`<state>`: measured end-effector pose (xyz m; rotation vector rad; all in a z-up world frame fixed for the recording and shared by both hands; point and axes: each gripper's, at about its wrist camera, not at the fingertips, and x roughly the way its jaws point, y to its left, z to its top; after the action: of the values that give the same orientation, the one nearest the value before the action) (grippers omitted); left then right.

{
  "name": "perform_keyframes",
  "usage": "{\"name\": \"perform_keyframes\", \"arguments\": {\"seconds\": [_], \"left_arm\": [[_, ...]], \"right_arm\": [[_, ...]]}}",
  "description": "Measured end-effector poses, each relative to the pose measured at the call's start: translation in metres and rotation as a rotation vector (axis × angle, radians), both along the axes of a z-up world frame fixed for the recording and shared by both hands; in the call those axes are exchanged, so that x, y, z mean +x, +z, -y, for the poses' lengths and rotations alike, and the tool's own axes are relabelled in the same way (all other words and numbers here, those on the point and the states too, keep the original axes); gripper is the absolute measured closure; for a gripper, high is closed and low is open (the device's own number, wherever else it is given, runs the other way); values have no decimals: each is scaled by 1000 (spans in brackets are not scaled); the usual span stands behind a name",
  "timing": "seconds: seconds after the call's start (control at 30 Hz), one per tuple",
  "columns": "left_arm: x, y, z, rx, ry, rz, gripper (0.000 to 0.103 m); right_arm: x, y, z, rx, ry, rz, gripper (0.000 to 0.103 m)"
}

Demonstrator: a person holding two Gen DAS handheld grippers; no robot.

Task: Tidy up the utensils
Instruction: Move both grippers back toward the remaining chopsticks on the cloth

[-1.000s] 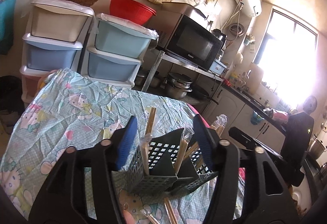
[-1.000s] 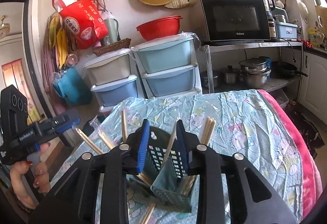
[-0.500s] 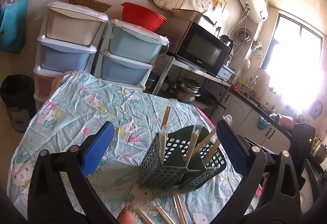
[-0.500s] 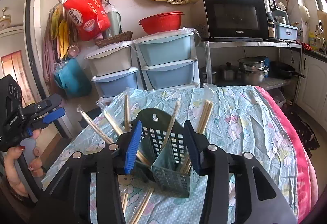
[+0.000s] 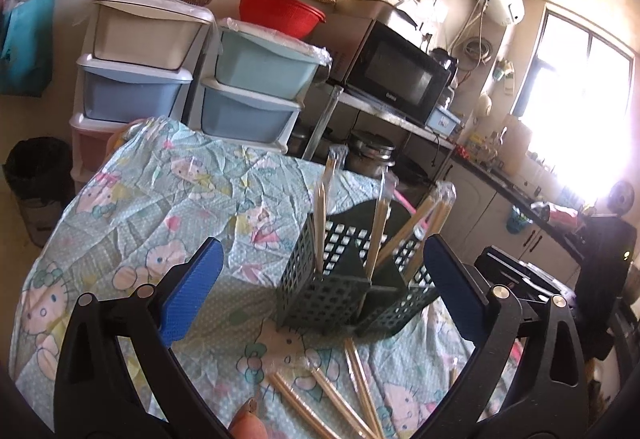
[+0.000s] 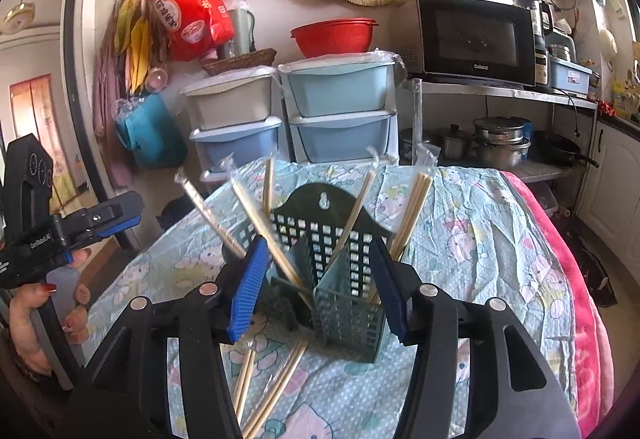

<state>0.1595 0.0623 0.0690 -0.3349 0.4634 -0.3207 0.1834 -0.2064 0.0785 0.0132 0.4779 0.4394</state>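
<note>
Kitty-print tablecloth (image 5: 168, 199), chopstick caddy (image 5: 324, 295) between both gaping, empty tools: left (image 5: 324, 295), right (image 6: 320, 291).

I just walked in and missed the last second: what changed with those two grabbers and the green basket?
Both grippers opened and drew back: the left gripper spread wide, and the right gripper let go of the green basket. The basket stayed upright on the tablecloth, wrapped chopsticks still inside, loose pairs lying in front.

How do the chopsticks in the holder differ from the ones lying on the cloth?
The chopsticks in the holder stand upright or lean outward, split among compartments of the green holder; the chopsticks on the cloth lie flat, loose, in front of it. Both look like wooden pairs in clear wrappers.
</note>
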Motion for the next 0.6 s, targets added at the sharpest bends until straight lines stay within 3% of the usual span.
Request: {"name": "perform_keyframes", "arguments": {"seconds": [0.6], "left_arm": [[-11,-43,23,86,-73,-99,11]], "right_arm": [[-29,-36,-10,-94,37,-66,45]]}}
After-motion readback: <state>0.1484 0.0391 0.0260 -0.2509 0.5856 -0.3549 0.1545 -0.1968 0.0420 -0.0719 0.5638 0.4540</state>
